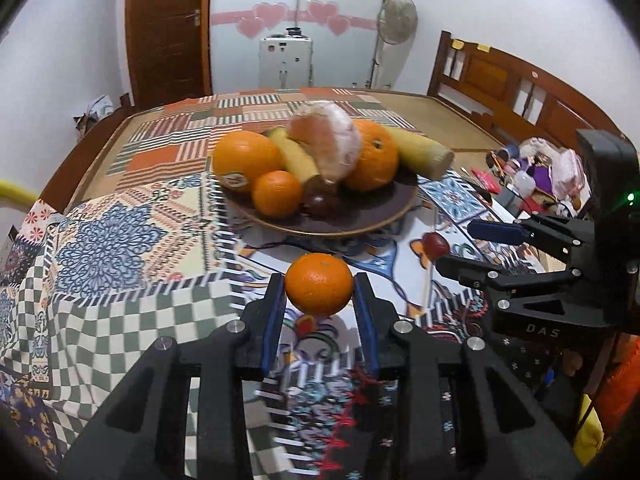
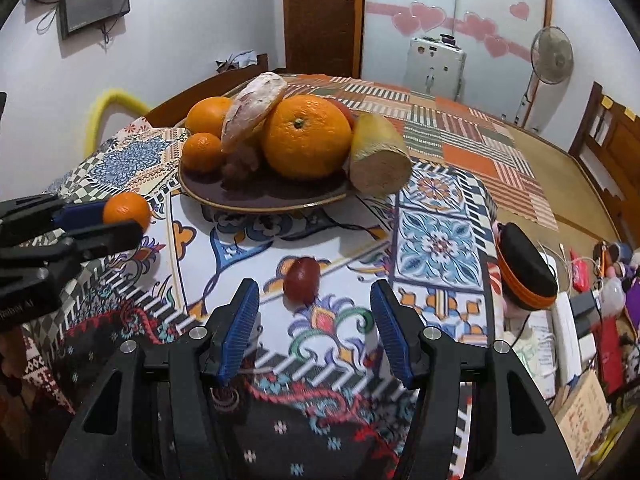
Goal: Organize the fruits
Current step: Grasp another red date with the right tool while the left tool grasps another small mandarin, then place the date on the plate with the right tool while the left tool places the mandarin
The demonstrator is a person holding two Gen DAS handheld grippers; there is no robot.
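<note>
Left wrist view: I am pinching a small round orange mandarin (image 1: 319, 284) in my left gripper (image 1: 320, 285); my right gripper (image 2: 316, 310) is hanging spread near a dark red plum (image 2: 302, 276).

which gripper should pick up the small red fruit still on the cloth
Right. The right gripper is open, with the red fruit lying just ahead between its fingers. The left gripper is shut on a small orange.

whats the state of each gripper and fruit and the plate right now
left gripper: shut on small orange, held above the cloth
small orange: gripped, off the plate
right gripper: open, holding nothing
red fruit: loose on the cloth, ahead of the open fingers
plate: piled with fruit
peeled citrus: peeled, leaning on top of the pile
door: shut
</note>
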